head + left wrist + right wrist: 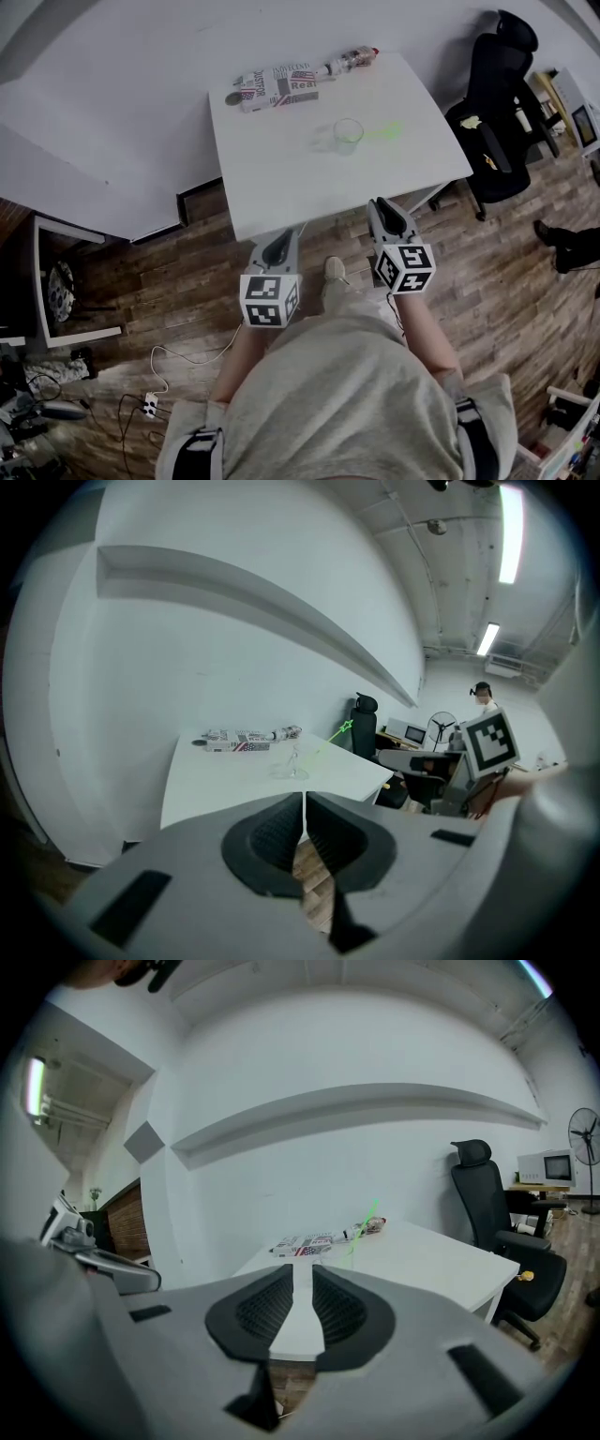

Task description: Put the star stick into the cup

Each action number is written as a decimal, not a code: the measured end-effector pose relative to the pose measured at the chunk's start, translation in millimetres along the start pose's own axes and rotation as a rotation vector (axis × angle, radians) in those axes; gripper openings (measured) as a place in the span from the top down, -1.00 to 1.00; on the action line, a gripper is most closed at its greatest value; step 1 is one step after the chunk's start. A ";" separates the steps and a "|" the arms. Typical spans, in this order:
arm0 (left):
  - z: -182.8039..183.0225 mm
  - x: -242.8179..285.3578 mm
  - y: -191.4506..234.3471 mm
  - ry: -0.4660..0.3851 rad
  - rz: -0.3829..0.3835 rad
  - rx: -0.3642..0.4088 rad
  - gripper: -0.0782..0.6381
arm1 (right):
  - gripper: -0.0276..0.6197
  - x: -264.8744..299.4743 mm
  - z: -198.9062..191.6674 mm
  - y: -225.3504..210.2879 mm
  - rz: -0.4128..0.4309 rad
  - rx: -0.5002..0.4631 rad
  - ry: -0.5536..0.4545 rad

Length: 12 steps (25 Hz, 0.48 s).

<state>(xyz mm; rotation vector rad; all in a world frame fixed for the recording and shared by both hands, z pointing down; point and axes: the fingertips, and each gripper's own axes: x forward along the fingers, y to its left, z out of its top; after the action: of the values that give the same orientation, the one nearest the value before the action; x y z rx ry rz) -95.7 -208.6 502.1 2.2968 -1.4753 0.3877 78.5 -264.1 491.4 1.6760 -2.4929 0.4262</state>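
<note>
Green star-tipped stick (pixel 382 131) seems to lean inside the clear plastic cup (pixel 348 134), mid white surface (pixel 281 178). Your left gripper (pixel 278 247) has its jaws closed and empty. Your right gripper (pixel 385 214) has its jaws slightly parted and empty. Both hang short of the near edge, probably to avoid knocking the cup.

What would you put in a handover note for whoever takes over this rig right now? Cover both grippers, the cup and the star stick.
Left gripper: jaws together, empty, held short of the table's near edge.
Right gripper: jaws slightly apart, nothing between them, also short of the table.
Cup: upright on the table, right of the middle.
Star stick: appears to stand in the cup, leaning to the right, star end up.
Done: stick in cup, as far as the views show.
Left: probably nothing; just check that the stick sits steady.
</note>
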 end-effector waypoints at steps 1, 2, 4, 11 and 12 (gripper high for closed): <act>-2.5 -4.8 -0.7 -0.002 0.001 -0.002 0.75 | 0.73 -5.8 -0.2 3.5 -0.001 -0.002 -0.003; -4.6 -9.7 -1.7 -0.004 0.003 -0.003 0.75 | 0.73 -11.8 -0.4 7.0 -0.001 -0.005 -0.007; -7.9 -19.6 -4.6 -0.011 0.004 -0.004 0.75 | 0.76 -24.5 -0.6 14.0 0.000 -0.012 -0.014; -19.3 -51.4 -16.7 -0.034 0.008 -0.006 0.75 | 0.84 -64.1 -1.9 37.9 0.009 -0.028 -0.040; -20.8 -54.9 -17.4 -0.036 0.008 -0.006 0.75 | 0.84 -68.1 -2.6 41.3 0.011 -0.031 -0.043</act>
<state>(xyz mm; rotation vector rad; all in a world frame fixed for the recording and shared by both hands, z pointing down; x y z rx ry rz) -102.9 -148.3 494.2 2.3055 -1.5020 0.3453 66.6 -188.2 470.2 1.6788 -2.5264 0.3545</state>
